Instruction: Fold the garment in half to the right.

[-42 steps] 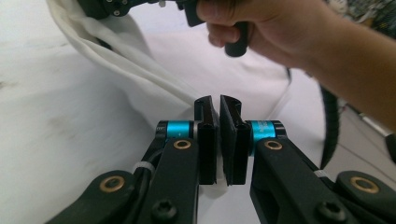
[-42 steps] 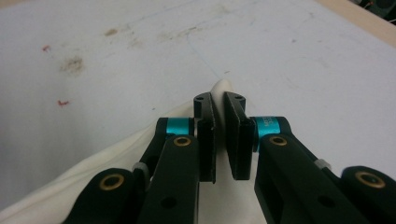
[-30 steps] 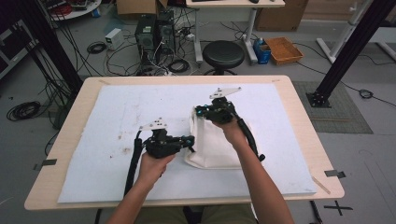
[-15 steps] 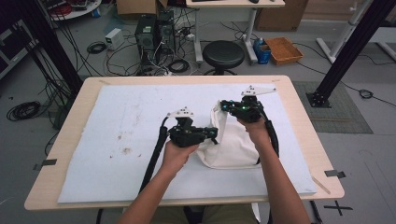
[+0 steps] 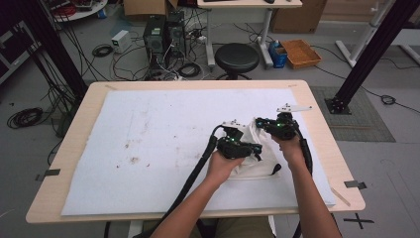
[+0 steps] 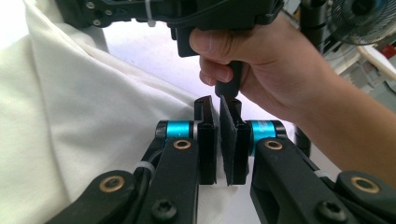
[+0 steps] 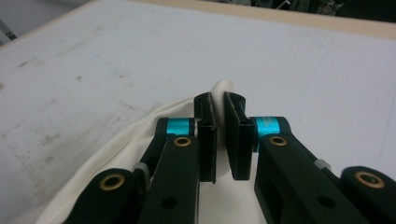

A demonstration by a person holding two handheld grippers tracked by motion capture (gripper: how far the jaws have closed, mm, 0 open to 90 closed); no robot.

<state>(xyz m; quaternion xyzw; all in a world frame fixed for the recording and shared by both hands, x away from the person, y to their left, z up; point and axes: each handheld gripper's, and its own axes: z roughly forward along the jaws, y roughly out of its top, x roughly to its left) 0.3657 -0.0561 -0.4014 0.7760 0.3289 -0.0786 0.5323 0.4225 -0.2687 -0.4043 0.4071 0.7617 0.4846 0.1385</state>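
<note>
Here both grippers clamp a white cloth (image 5: 257, 153) at the right side of the mat (image 5: 148, 148). Left gripper (image 5: 255, 148) pinches the cloth's near-left part, jaws together on fabric. Right gripper (image 5: 260, 123) pinches its far edge, jaws closed on a fold. Cloth is bunched between them, partly resting on the mat.

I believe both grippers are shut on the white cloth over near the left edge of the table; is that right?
Not quite: the high view shows the white cloth lying toward the right side of the table, not the left edge. The rest stands: the left gripper and the right gripper each have their jaws shut on it.
</note>
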